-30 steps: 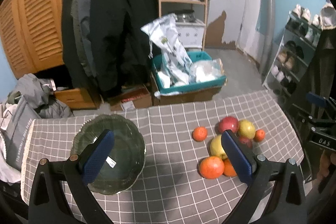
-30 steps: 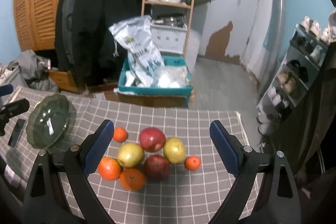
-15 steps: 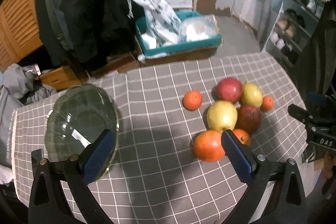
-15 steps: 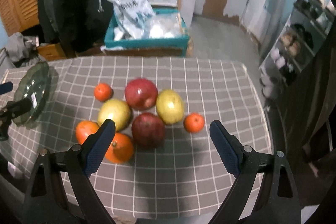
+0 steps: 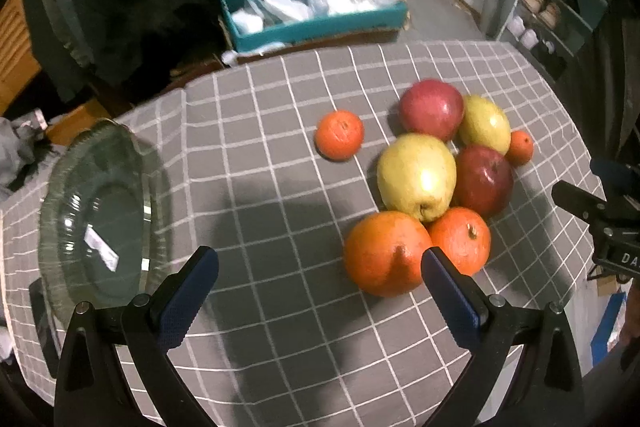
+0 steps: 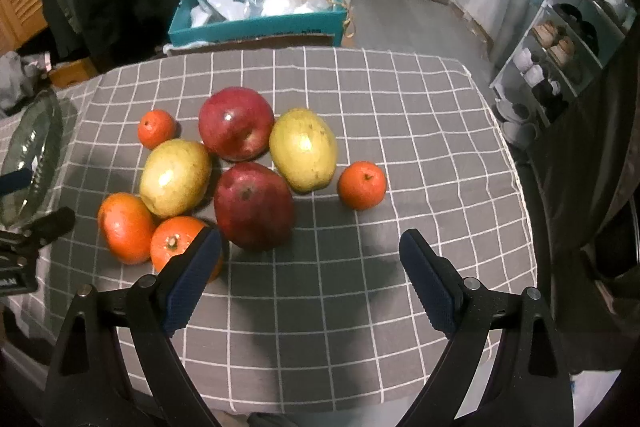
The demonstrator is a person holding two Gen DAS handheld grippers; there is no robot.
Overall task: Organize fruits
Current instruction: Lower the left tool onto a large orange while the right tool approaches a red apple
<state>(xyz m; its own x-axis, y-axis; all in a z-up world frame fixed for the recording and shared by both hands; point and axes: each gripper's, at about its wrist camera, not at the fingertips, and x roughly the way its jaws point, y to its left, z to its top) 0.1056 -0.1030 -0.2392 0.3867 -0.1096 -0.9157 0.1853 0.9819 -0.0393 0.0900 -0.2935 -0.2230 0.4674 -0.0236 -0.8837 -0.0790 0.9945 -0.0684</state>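
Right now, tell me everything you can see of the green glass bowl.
The green glass bowl is a wide, shallow dish of translucent dark green glass with a ribbed, scalloped rim. It sits upright and empty on the grey checked tablecloth, near the table's left edge, well apart from the fruit. A small white label shows on or through its base. In the left wrist view it lies just beyond the open left gripper, and whether it touches the near finger cannot be told.

Eight fruits are counted: two red apples [image 6: 235, 123] [image 6: 253, 205], two yellow apples [image 6: 303, 149] [image 6: 175, 177], two large oranges [image 6: 125, 221] [image 6: 176, 241], two small mandarins [image 6: 361, 185] [image 6: 156, 128]. One glass bowl [image 5: 96, 219] is seen.
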